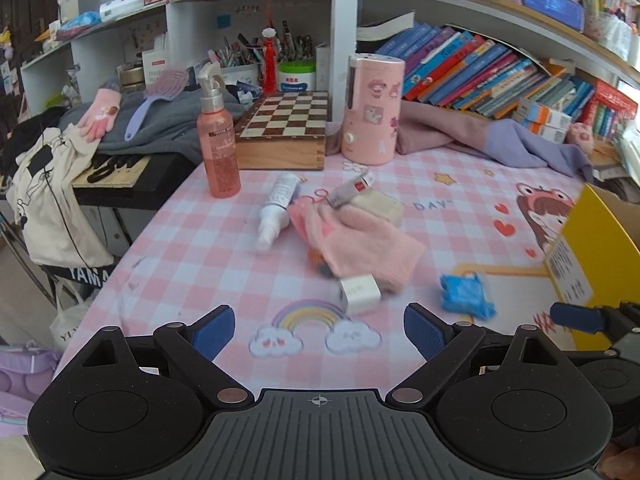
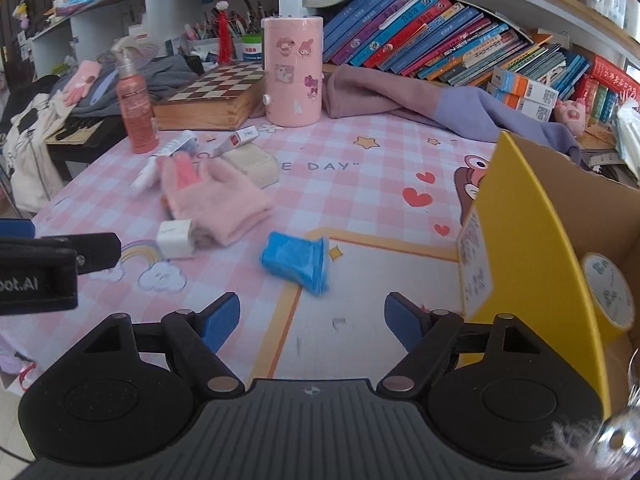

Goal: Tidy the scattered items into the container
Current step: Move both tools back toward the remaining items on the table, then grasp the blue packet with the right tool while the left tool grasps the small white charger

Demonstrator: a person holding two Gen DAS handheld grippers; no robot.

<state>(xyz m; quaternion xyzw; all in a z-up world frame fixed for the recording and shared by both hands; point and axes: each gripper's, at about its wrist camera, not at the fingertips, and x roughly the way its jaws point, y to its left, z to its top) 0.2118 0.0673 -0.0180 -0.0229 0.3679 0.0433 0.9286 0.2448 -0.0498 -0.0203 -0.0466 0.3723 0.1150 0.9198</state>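
Observation:
Scattered on the pink checked tablecloth (image 1: 224,248) are a fluffy pink glove (image 1: 360,240) (image 2: 216,196), a small white cube (image 1: 360,294) (image 2: 176,238), a crumpled blue packet (image 1: 466,294) (image 2: 296,260), a lying white spray bottle (image 1: 276,208), a red-and-white tube box (image 1: 352,190) and a cream block (image 1: 384,204). The yellow cardboard box (image 2: 532,240) stands at the right with a tape roll (image 2: 608,288) inside. My left gripper (image 1: 318,332) is open, just short of the white cube. My right gripper (image 2: 313,320) is open, with the blue packet just ahead of it, untouched.
A pink spray bottle (image 1: 218,136), a wooden chess box (image 1: 284,132) and a pink stickered cylinder (image 1: 372,108) stand at the back. Purple cloth (image 2: 420,100) lies under the leaning books (image 2: 440,40). The table's left edge drops to a keyboard stand and bags.

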